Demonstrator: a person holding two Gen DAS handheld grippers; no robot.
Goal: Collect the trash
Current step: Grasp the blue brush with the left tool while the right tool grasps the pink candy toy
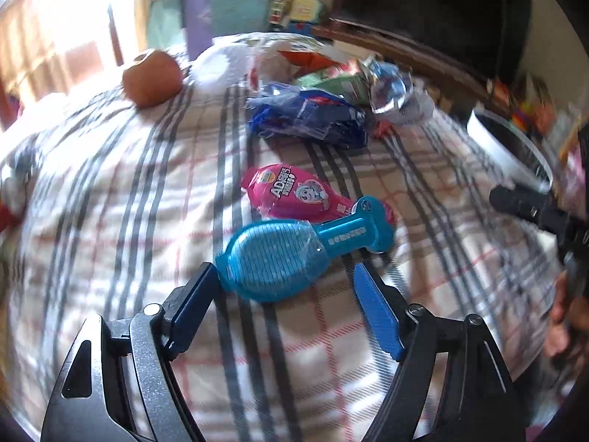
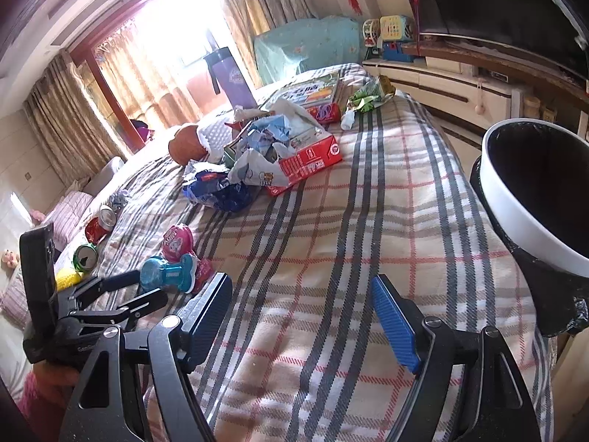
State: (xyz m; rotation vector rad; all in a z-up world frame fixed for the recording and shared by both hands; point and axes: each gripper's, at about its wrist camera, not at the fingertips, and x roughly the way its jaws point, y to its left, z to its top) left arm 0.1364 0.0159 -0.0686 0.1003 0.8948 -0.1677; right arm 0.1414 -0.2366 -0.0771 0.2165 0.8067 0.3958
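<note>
the left tool point(image 1: 283, 276) hangs over the plaid bed point(image 1: 110, 202) with its jaws apart, the blue plastic package point(image 1: 294, 254) at twelve o'clock just ahead of its tips, untouched. a pink wrapper point(image 1: 294, 193) lies just beyond. the right tool point(image 2: 302, 294) is spread wide over bare blanket, the trash bin point(image 2: 533, 191) at two o'clock.

Smeared by motion blur across the whole left wrist view: plaid blanket point(image 1: 110, 199), small print on the teal plastic toy point(image 1: 294, 254), wrappers at twelve o'clock. Cut off at three o'clock in the right wrist view: white-rimmed bin point(image 2: 530, 199), its base out of frame. Half hidden behind the red carton point(image 2: 309, 162): crumpled papers. Too small to read: labels on the cans point(image 2: 95, 235) at nine o'clock.
</note>
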